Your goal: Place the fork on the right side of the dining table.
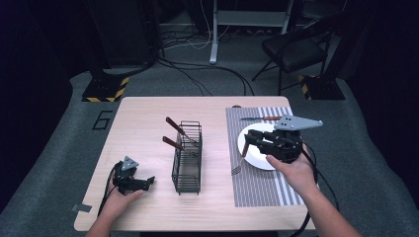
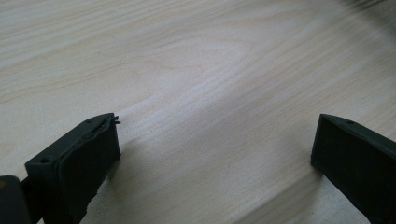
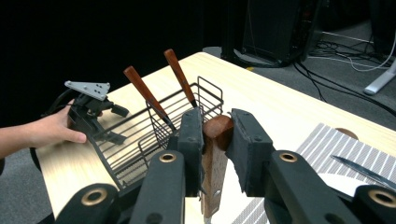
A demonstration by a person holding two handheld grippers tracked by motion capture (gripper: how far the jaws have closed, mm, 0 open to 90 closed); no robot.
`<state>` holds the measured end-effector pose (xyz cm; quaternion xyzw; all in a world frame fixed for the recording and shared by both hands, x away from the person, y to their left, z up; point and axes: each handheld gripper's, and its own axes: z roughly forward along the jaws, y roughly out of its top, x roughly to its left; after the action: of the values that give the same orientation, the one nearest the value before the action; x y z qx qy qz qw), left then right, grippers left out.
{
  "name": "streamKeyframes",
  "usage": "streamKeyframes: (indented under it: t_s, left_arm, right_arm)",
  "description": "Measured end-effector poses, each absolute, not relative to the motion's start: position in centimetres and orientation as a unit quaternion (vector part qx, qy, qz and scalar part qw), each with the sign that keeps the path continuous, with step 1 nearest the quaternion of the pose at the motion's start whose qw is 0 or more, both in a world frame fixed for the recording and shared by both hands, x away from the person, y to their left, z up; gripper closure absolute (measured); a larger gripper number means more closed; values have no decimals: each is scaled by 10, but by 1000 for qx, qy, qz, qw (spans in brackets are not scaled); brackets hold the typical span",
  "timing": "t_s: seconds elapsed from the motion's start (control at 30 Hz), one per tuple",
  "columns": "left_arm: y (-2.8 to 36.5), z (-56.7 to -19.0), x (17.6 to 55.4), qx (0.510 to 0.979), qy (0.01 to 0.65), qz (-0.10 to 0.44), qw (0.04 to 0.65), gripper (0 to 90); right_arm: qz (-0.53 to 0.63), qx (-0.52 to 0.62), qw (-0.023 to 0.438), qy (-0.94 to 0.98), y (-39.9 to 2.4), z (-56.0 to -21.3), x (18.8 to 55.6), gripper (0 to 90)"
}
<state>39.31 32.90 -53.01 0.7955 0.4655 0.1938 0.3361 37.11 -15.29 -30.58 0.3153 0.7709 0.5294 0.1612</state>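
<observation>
1. Leftmost, the left gripper (image 1: pixel 148 180) rests low on the bare wooden table (image 1: pixel 148 118), held by the person's left hand (image 1: pixel 118 200). In its own view the jaws stand wide apart with nothing between them, only wood grain.
2. Next comes the black wire basket (image 1: pixel 188 158), standing on the table near the middle. Two wooden-handled utensils (image 1: pixel 174 126) lean out of its far end, tilted left.
3. Then the fork (image 1: pixel 241 159) hangs over the striped placemat (image 1: pixel 257 190), tines down near the mat; whether they touch it is hard to tell. The right gripper (image 3: pixel 217 140) has its jaws clamped on the fork's wooden handle.
4. Beside the fork sits the white plate (image 1: pixel 247 153) on the placemat, partly under the right hand (image 1: pixel 294 170).
5. Farther back, a knife (image 1: pixel 259 118) lies flat on the mat beyond the plate.
</observation>
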Motion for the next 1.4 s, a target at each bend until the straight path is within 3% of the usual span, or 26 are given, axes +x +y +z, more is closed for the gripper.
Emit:
streamKeyframes:
  t_s: [1.4]
  left_arm:
    - [329,-530,393,795,467,194,336,9]
  right_arm:
    - [508,353,169,767,-185,-365,372,742]
